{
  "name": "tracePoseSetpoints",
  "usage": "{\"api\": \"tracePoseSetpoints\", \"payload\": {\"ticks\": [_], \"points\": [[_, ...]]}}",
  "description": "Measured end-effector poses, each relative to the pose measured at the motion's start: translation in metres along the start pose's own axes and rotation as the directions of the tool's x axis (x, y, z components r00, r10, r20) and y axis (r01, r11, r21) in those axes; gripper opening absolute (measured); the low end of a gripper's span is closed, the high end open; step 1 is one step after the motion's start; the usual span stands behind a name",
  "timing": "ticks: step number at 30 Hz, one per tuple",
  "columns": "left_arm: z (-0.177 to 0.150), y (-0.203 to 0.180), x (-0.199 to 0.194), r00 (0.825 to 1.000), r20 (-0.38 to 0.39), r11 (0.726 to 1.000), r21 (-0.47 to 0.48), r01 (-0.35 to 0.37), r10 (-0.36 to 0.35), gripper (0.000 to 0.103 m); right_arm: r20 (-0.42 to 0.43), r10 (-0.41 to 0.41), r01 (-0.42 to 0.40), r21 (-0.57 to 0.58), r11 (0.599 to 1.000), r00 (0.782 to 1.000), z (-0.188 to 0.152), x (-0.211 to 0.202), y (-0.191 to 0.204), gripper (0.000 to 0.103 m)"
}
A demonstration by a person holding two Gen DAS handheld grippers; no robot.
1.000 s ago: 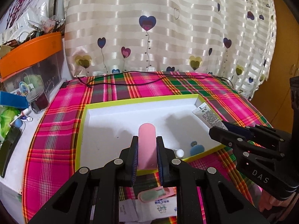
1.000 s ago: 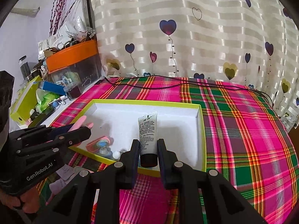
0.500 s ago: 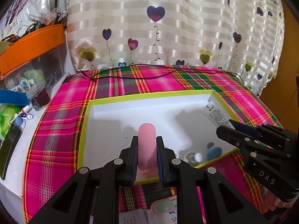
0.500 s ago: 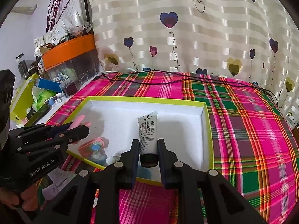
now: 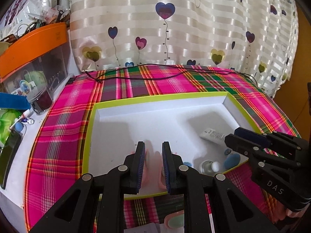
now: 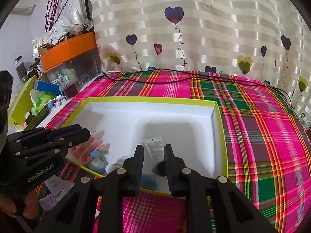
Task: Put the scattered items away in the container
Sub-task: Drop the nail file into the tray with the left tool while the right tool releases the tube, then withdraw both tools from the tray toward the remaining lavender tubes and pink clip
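1 white tray [image 6: 217, 116] sits on the plaid counter [image 6: 262, 136]; 2 grippers hover above, left gripper [image 5: 153, 163] and right gripper [image 6: 154, 163], both parted and empty. Inside lie 1 white tube [image 6: 154, 148] and 1 blurred pink item [image 5: 155, 156].

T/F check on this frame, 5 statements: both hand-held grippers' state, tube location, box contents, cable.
1. The left hand-held gripper is open. True.
2. The right hand-held gripper is clamped on the tube. False: its jaws are apart, and the white tube lies on the box floor.
3. The white box has a yellow-green rim. True.
4. The box holds nothing but the tube. False: pink items and a white ball are also inside.
5. A black cable crosses the plaid cloth. True.
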State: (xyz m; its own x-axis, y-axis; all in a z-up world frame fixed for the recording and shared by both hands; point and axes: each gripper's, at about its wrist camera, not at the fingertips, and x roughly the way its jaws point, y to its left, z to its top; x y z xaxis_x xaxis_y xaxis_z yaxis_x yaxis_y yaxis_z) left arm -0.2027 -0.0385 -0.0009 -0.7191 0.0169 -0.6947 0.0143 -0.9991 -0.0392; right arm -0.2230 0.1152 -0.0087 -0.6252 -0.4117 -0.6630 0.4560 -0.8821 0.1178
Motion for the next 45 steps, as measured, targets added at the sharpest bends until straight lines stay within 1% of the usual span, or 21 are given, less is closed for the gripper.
{"api": "tracePoseSetpoints", "payload": {"ticks": [9,17,25,37,45], "points": [[0.000,0.001,-0.007,1.000,0.007,1.000,-0.016,0.006,-0.006,0.019,0.032,-0.004,0.005,-0.007,1.000,0.999,0.001,-0.017,0.006,0.023],[-0.006,-0.005,-0.030,0.999,0.026,1.000,-0.018,0.024,-0.023,0.019,0.056,-0.030,0.031,-0.023,0.999,0.998,-0.005,-0.041,0.015,0.023],[-0.027,-0.014,-0.062,0.999,0.034,0.999,-0.001,0.041,-0.041,0.019,0.074,-0.043,0.046,-0.039,0.998,0.996,-0.016,-0.071,0.028,0.023],[-0.059,-0.016,-0.108,0.998,0.038,0.999,0.000,0.041,-0.041,0.019,0.096,-0.046,0.051,-0.052,0.997,0.994,-0.039,-0.114,0.044,0.023],[-0.076,-0.026,-0.117,0.999,0.021,0.999,0.018,0.047,-0.047,0.019,0.092,-0.046,0.050,-0.049,0.998,0.995,-0.048,-0.124,0.044,0.023]]}}
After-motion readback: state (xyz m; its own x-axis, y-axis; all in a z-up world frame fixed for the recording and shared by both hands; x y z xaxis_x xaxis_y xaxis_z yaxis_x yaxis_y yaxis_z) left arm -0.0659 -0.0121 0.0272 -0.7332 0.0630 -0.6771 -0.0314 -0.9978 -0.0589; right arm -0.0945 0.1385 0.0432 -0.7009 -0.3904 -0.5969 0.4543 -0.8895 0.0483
